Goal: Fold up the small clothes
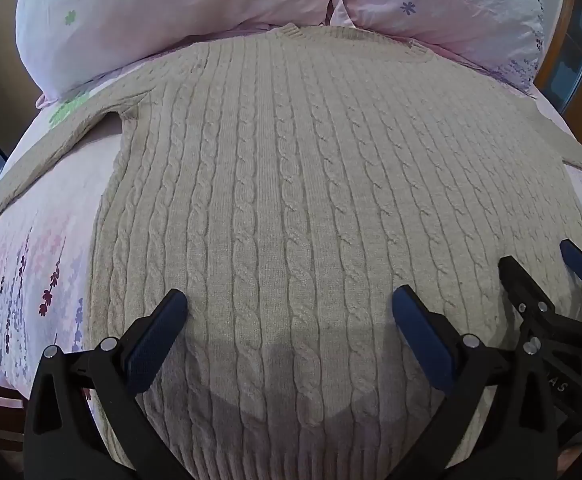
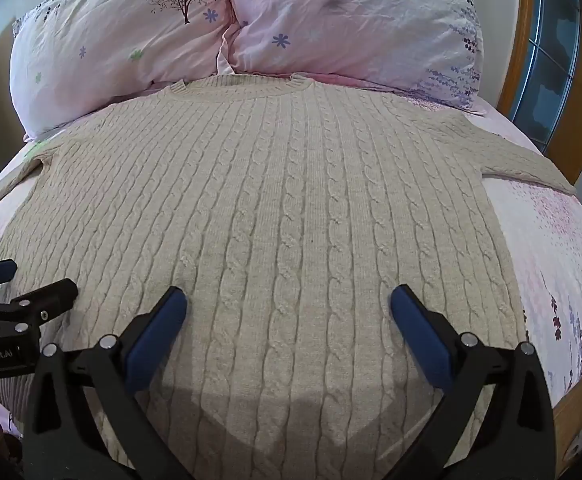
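A beige cable-knit sweater [image 1: 291,160] lies flat on the bed, neck toward the pillows, sleeves spread to both sides. It also shows in the right wrist view [image 2: 283,184]. My left gripper [image 1: 289,304] is open and empty, hovering over the sweater's lower left part. My right gripper [image 2: 289,304] is open and empty over the lower right part. The right gripper also shows at the right edge of the left wrist view [image 1: 539,268]. The left gripper shows at the left edge of the right wrist view [image 2: 31,276]. The sweater's hem is hidden below both views.
Two pink floral pillows [image 2: 131,40] [image 2: 351,24] lie behind the sweater's neck. The pink floral bedsheet [image 2: 551,248] shows on both sides. A wooden frame with glass [image 2: 547,52] stands at the right.
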`<state>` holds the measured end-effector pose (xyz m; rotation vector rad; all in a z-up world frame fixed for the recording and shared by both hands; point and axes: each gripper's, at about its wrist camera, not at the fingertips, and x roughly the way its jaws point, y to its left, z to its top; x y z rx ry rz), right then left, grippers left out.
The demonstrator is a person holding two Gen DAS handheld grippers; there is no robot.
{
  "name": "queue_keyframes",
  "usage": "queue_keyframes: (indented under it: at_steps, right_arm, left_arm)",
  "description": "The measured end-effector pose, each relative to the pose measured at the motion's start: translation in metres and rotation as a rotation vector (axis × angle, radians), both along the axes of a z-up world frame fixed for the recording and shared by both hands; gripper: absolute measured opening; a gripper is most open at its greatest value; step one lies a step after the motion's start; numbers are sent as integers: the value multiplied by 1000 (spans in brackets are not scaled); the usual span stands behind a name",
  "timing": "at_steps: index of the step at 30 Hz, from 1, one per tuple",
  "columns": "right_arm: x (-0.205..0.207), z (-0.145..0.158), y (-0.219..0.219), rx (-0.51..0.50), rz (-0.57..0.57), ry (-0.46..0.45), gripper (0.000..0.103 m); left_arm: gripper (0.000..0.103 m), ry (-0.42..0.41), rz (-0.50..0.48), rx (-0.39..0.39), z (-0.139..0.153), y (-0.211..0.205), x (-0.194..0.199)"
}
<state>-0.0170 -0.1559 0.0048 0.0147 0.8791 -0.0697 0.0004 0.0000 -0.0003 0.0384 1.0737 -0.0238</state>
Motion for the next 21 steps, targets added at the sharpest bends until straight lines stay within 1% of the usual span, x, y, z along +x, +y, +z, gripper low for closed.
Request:
queue_keyframes:
  at_steps: [10, 12, 21]
  right_arm:
    - [0, 0, 0, 0, 0, -1, 101]
    - [0, 0, 0, 0, 0, -2, 101]
    - [-1, 1, 0, 0, 0, -2, 101]
  left_arm:
    - [102, -7, 4, 4, 7, -2, 3]
    - [102, -20, 0, 0, 5, 0, -1]
    - [102, -30, 1, 0, 3, 0, -3]
